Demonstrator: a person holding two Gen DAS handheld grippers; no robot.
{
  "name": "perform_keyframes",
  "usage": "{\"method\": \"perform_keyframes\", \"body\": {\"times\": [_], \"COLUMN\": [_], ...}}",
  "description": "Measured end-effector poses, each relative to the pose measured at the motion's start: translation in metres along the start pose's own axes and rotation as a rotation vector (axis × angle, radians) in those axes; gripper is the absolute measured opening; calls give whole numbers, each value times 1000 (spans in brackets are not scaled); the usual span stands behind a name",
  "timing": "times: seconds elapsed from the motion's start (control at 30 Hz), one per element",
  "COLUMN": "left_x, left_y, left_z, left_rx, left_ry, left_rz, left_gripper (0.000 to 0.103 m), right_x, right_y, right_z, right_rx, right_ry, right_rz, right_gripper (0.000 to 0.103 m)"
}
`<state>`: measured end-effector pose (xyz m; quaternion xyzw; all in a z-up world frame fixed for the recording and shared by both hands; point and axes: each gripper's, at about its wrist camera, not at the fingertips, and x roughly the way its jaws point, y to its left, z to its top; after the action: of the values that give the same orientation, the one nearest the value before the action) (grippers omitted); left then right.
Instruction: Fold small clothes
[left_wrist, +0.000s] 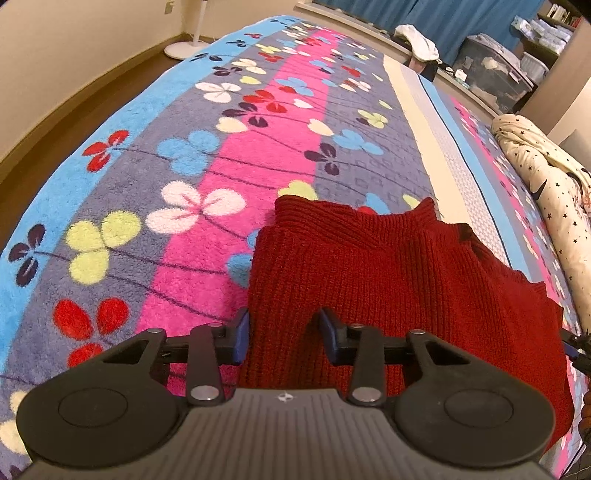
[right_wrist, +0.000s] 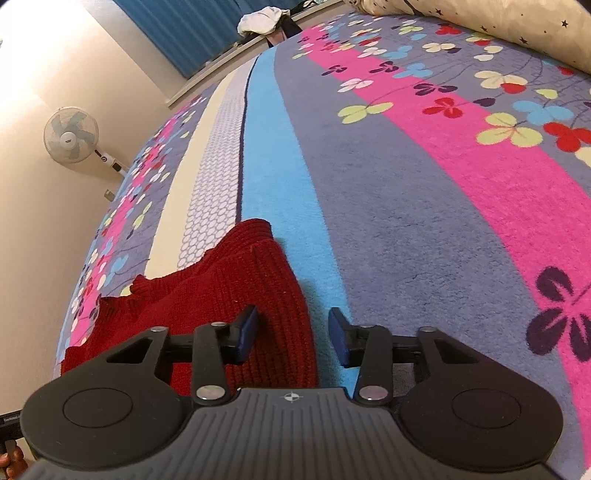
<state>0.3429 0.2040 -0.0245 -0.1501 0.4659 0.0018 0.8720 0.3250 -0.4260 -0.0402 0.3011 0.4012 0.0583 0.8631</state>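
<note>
Both grippers, left and right, stood parted astride the sweater's near corners, seemingly to pinch them for a fold.

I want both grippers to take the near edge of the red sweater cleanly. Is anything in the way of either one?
Nothing visible. The left gripper and right gripper each straddle a near corner of the red sweater, on the flowered blanket.
</note>
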Motion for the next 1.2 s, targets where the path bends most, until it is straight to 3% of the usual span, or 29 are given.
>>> {"method": "perform_keyframes", "body": {"times": [0.17, 0.4, 0.67, 0.83, 0.93, 1.1, 1.13, 1.2], "left_x": [0, 0, 1, 1, 1, -2, -3, -3], "left_y": [1, 1, 1, 1, 1, -3, -4, -4], "left_z": [0, 0, 0, 0, 1, 2, 2, 2], "left_rx": [2, 0, 0, 0, -1, 27, 36, 44], "left_ry": [0, 1, 1, 1, 0, -20, -26, -30], "left_rz": [-1, -1, 0, 0, -3, -6, 0, 4], "left_gripper": [44, 44, 44, 43, 40, 18, 18, 16], "right_x": [0, 1, 0, -5, 0, 2, 2, 0], "right_y": [2, -1, -2, 1, 3, 5, 6, 9], "right_z": [0, -1, -1, 2, 0, -1, -1, -2], "right_rx": [-14, 5, 10, 4, -2, -19, -26, -49], "right_ry": [-3, 7, 7, -21, 12, 19, 18, 11], "right_rz": [-1, -8, -10, 35, 20, 16, 17, 29], "right_gripper": [33, 42, 45, 47, 48, 48, 45, 29]}}
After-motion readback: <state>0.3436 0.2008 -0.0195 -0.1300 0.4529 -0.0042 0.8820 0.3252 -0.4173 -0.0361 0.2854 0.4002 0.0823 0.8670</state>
